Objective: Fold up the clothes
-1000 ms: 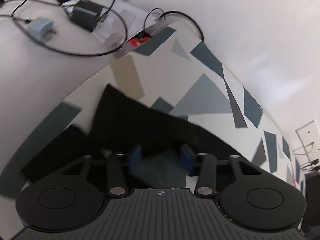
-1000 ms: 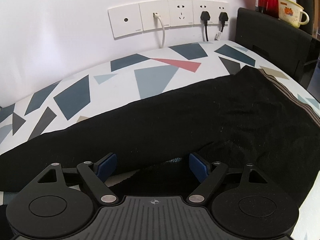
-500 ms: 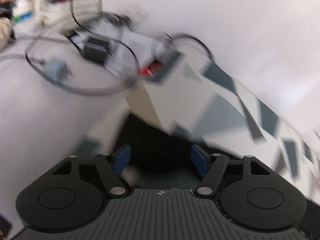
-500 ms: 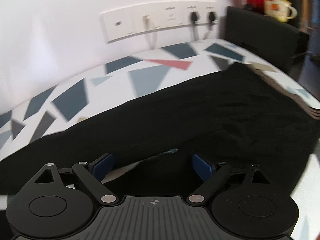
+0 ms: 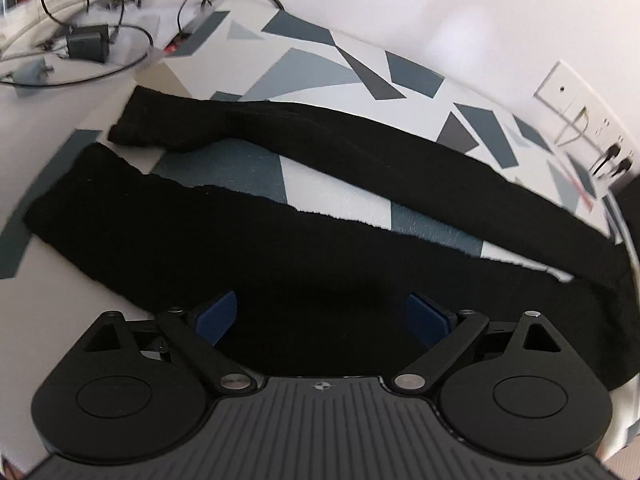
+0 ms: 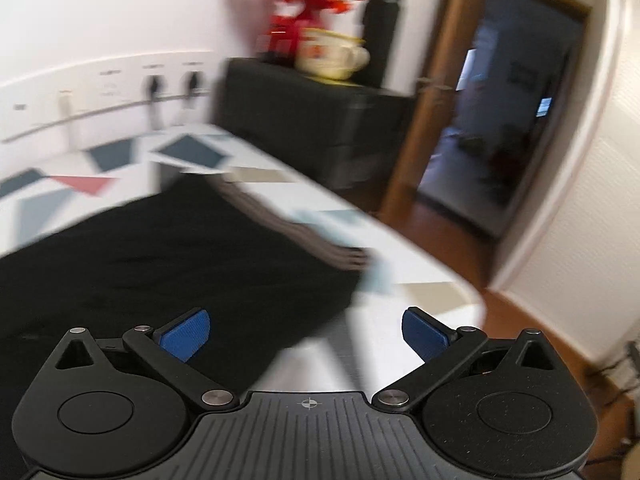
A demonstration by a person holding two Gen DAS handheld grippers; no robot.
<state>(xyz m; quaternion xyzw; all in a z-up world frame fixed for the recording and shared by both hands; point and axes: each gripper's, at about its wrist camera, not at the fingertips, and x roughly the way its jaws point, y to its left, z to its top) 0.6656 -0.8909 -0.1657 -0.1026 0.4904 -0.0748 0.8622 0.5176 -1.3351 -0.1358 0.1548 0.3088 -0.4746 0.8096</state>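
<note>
Left wrist view shows the left tongs (image 5: 322, 318) spread wide with nothing between them, just above black trousers (image 5: 248, 236) whose two legs lie flat and splayed apart on the patterned desk (image 5: 320, 68). Right wrist view, blurred, shows the right tongs (image 6: 306, 334) equally wide and empty over the trousers' waist end near the desk edge, a dark cabinet (image 6: 304, 120) beyond.
</note>
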